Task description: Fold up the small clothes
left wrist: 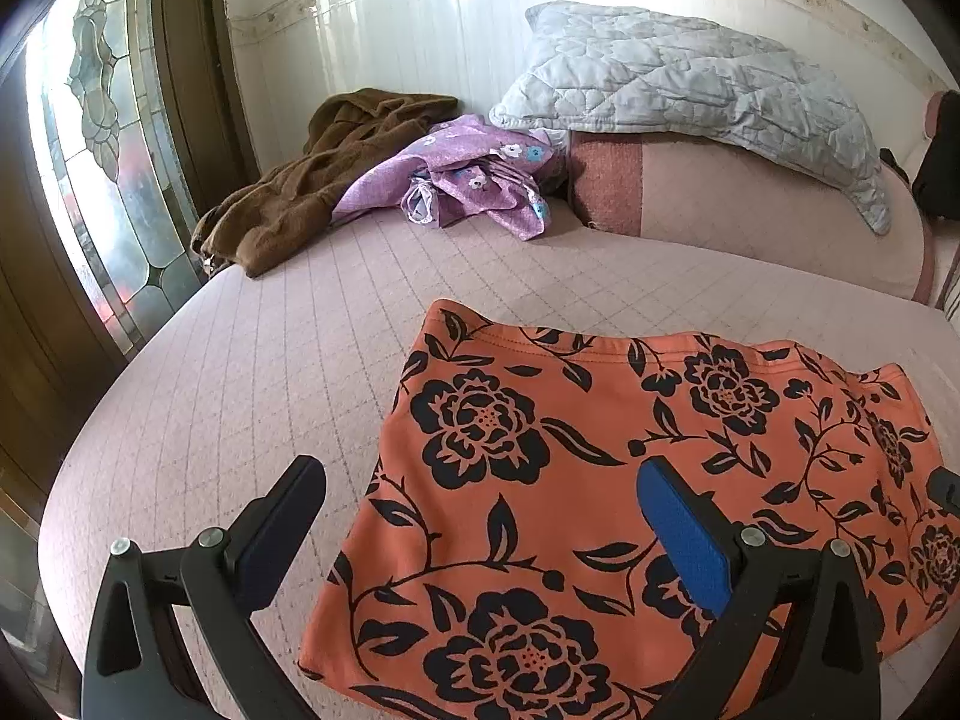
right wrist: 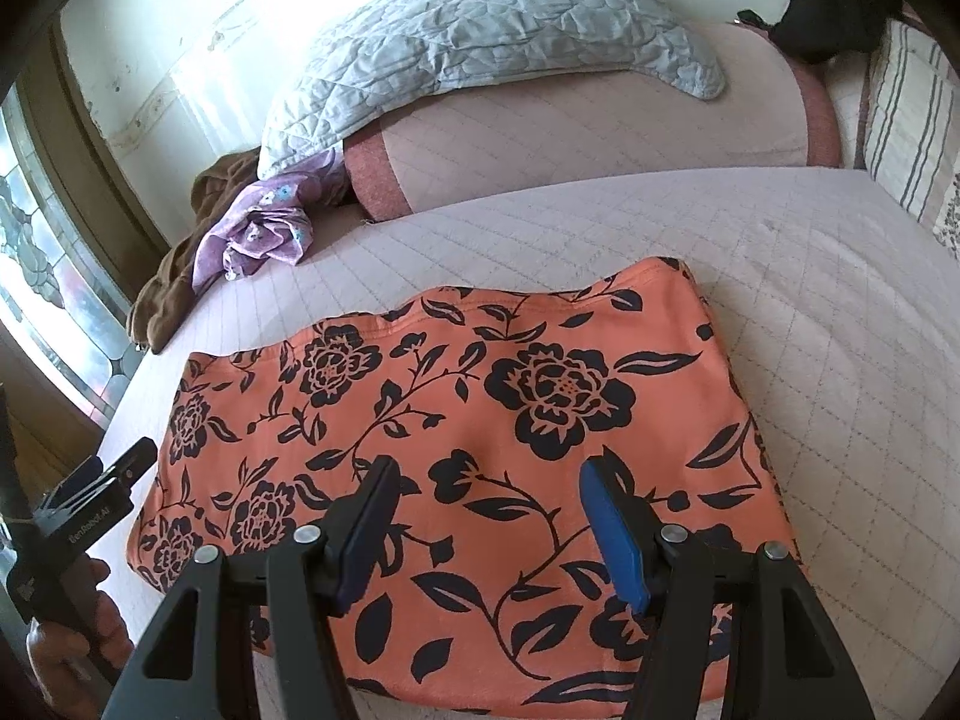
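Observation:
An orange garment with a black flower print [left wrist: 600, 468] lies flat on the pink quilted bed [left wrist: 252, 360]; it also shows in the right wrist view [right wrist: 456, 420]. My left gripper [left wrist: 480, 498] is open and empty, hovering over the garment's left edge. My right gripper [right wrist: 486, 492] is open and empty above the garment's near middle. The left gripper also shows at the garment's left end in the right wrist view [right wrist: 114, 480]. The right gripper's tip peeks in at the right of the left wrist view [left wrist: 945, 489].
A brown garment [left wrist: 312, 180] and a purple flowered cloth [left wrist: 474, 180] lie crumpled at the far left of the bed. A grey quilted pillow [left wrist: 690, 90] rests on a pink bolster [left wrist: 750, 204]. A stained-glass window [left wrist: 102, 168] is at left. A striped pillow [right wrist: 906, 108] is far right.

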